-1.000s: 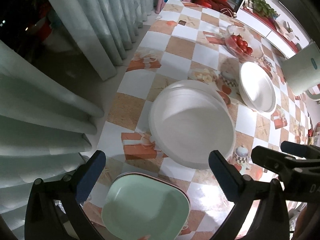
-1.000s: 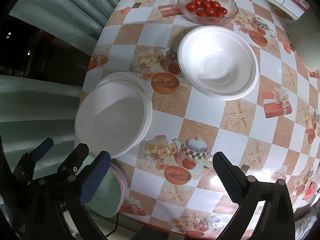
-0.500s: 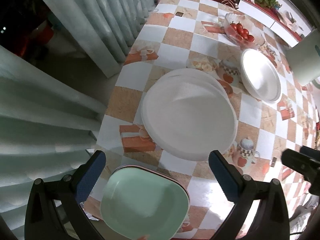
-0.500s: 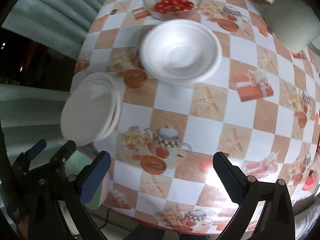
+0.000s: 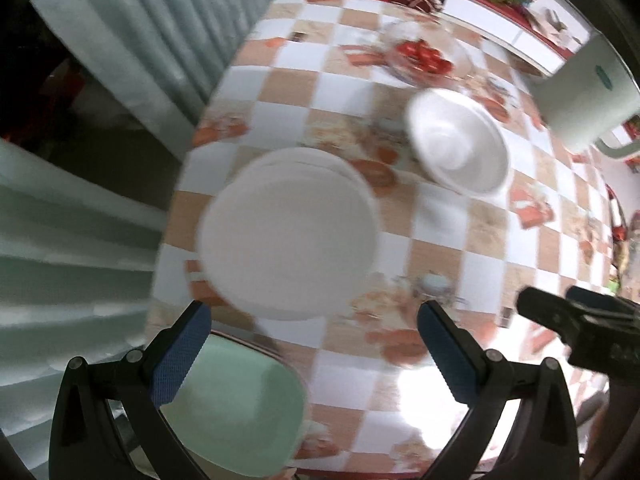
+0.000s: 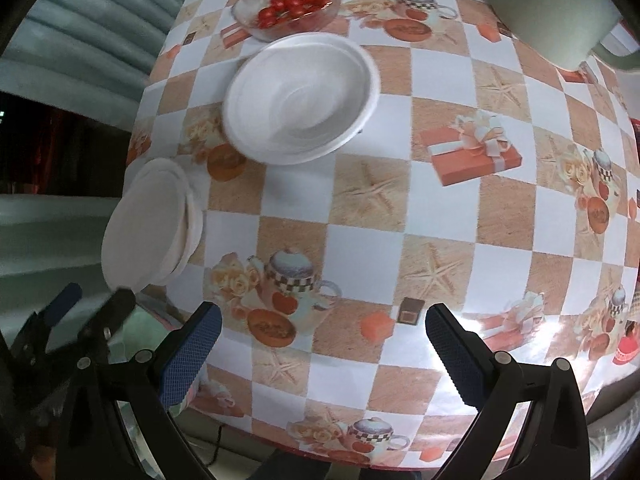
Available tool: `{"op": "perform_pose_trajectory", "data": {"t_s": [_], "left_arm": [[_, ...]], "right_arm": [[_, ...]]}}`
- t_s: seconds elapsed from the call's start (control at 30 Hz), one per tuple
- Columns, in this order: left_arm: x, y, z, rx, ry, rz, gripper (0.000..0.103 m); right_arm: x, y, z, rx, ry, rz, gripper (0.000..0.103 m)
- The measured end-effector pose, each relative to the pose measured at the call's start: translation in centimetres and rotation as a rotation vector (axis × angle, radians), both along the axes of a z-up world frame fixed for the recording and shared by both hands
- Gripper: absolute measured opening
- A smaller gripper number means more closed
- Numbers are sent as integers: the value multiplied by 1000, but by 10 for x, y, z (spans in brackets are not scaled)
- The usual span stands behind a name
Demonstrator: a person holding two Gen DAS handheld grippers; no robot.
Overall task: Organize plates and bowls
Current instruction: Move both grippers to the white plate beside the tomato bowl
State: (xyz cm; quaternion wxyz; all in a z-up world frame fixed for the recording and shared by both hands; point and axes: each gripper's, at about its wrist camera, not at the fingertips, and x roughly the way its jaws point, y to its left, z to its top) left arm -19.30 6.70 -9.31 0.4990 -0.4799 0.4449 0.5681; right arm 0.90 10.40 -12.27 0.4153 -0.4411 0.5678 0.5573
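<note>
A stack of white round plates (image 5: 288, 232) lies near the table's left edge, also seen as the white plates (image 6: 150, 222) in the right wrist view. White bowls (image 5: 456, 148) nest together farther back; the same bowls (image 6: 300, 98) fill the upper middle of the right view. A pale green square plate (image 5: 236, 404) on a pink one sits at the near corner, under my left gripper (image 5: 312, 354), which is open and holds nothing. My right gripper (image 6: 320, 356) is open too, above bare tablecloth. The left view is blurred.
A glass bowl of cherry tomatoes (image 6: 288, 2) stands behind the white bowls. A large pale green mug (image 6: 560, 12) is at the back right. The checkered table (image 6: 440, 220) ends at a curtain (image 5: 80, 240) on the left. The other gripper (image 5: 580, 320) shows at right.
Both grippers have pulled back and risen, so plates and bowls look smaller and farther away. The right view has swung rightward across the table. Both stay open and nothing was picked up.
</note>
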Motion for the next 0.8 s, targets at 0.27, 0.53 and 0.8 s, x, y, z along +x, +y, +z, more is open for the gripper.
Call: {"op": "perform_pose_trajectory", "data": {"t_s": [0.27, 0.53, 0.8], "left_arm": [[36, 24, 5, 8, 30, -23, 103], [54, 70, -2, 3, -3, -38, 103], [64, 118, -16, 27, 58, -79, 101]], "right_arm": [[38, 21, -9, -7, -22, -65, 103], [54, 53, -15, -2, -21, -96, 103], [54, 90, -31, 5, -30, -121, 103]]}}
